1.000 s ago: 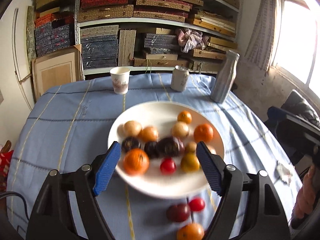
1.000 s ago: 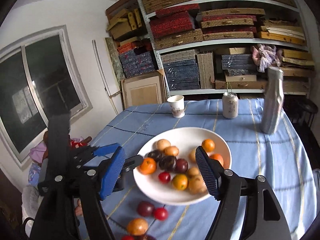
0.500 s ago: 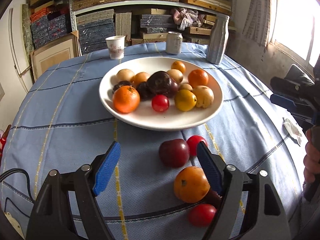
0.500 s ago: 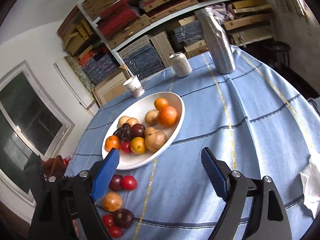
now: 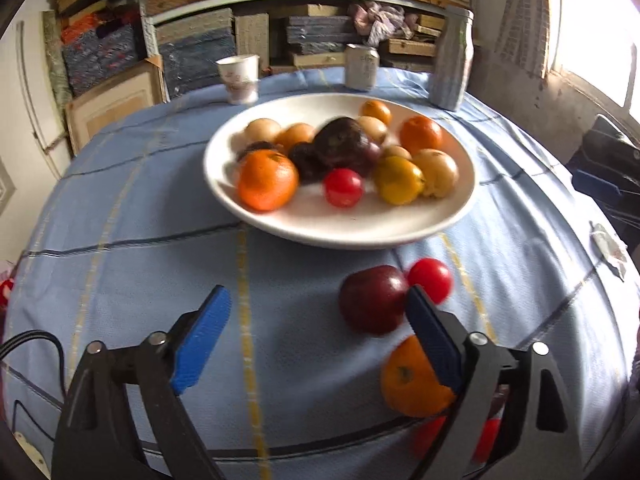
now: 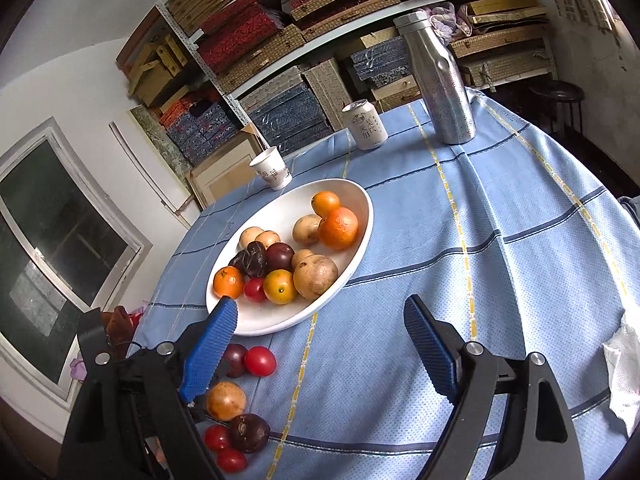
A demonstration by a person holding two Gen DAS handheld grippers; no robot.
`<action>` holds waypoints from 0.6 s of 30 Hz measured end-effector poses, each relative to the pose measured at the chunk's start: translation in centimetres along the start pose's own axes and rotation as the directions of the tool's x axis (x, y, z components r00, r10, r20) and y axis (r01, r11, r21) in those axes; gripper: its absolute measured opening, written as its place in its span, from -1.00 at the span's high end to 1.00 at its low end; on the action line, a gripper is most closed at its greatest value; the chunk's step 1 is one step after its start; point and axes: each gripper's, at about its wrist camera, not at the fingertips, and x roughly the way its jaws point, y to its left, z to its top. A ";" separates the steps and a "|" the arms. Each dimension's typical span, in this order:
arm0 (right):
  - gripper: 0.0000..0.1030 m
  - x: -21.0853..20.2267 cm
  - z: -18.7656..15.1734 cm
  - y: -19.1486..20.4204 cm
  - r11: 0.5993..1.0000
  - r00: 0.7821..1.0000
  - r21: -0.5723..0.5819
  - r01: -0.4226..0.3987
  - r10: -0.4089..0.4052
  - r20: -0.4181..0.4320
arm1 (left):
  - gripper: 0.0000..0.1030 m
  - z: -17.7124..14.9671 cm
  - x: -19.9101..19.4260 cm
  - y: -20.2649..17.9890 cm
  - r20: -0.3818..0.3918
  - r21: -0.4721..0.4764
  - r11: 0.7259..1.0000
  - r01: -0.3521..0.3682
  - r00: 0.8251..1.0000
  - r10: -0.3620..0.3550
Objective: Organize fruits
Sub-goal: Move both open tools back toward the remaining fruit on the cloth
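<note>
Looks like the pick-up stage: left gripper [image 5: 316, 332] low over the blue tablecloth [image 5: 120, 280], tongs wide apart, nothing held. Dark plum [image 5: 372, 298] and small tomato [image 5: 430, 280] just ahead, loose orange [image 5: 412, 380] tucked behind the right finger. White plate [image 5: 340, 232] already piled with fruit. Right gripper [image 6: 320, 344] also spread, empty, off to the side. Next up, probably: nudge right, centre on the plum, close gently. Versus half a second ago: closer in, blurrier, plate nearer.
</note>
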 end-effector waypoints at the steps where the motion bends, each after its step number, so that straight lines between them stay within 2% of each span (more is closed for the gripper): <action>1: -0.67 0.1 0.0 0.0 1.000 1.000 0.000 -0.002 0.002 -0.002 | -0.70 0.0 -0.3 0.6 0.008 -0.008 1.000 -0.018 1.000 0.018; 4: -0.67 0.0 -0.1 0.0 1.000 1.000 0.002 -0.006 0.006 -0.002 | -0.70 -0.2 -1.3 2.9 0.030 -0.045 0.994 -0.101 0.994 0.102; 6: -0.67 0.0 -0.1 0.0 1.000 1.000 0.004 -0.009 0.009 -0.003 | -0.70 -0.5 -1.7 4.5 0.027 -0.083 0.990 -0.115 0.993 0.118; 10: -0.67 0.0 -0.4 0.2 1.000 1.000 -0.005 -0.012 0.012 -0.008 | -0.70 -1.5 -2.4 6.5 0.026 -0.143 0.986 -0.084 0.996 0.089; 15: -0.67 0.0 -0.3 0.2 1.000 1.000 -0.009 -0.010 0.010 -0.009 | -0.70 -2.2 -2.5 4.8 0.039 -0.080 0.995 -0.052 0.998 0.055; 18: -0.67 0.0 -0.2 0.2 1.000 1.000 -0.002 -0.010 0.010 -0.008 | -0.70 -3.2 -3.2 4.1 0.052 -0.056 0.997 -0.055 0.997 0.058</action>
